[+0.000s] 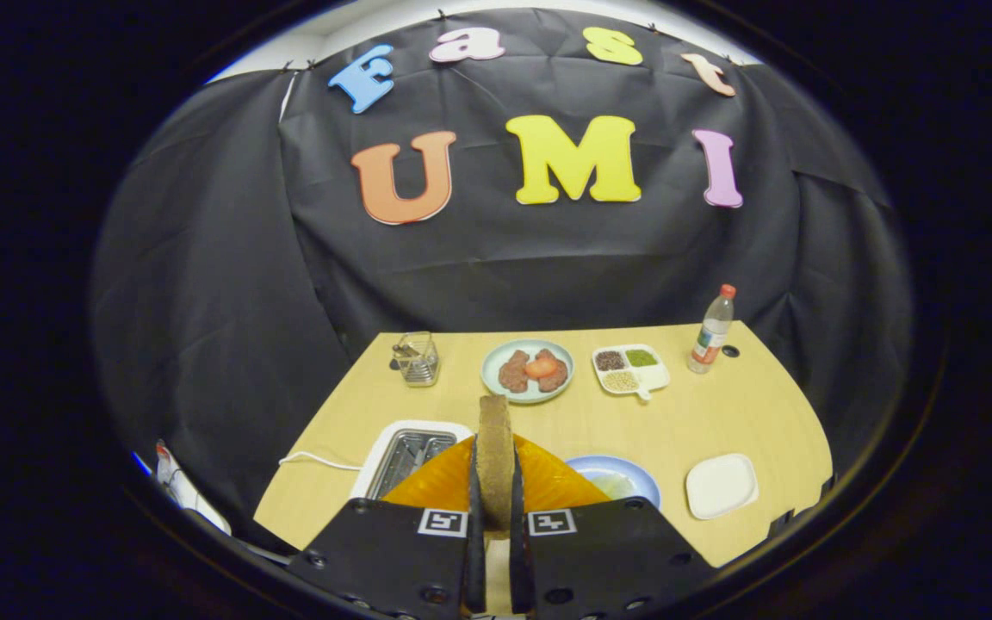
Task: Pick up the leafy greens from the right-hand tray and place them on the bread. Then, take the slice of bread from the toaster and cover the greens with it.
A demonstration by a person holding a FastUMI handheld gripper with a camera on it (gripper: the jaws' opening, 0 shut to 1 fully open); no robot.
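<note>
I have the tongs [494, 508] clamped on the bread slice [495, 461], which stands on edge between both fingers, lifted above the counter [746, 413]. Just left below sits the toaster [406, 452]; just right, a blue plate [625, 475] holds pale greens [612, 484], with a white tray [721, 485] beyond.
</note>
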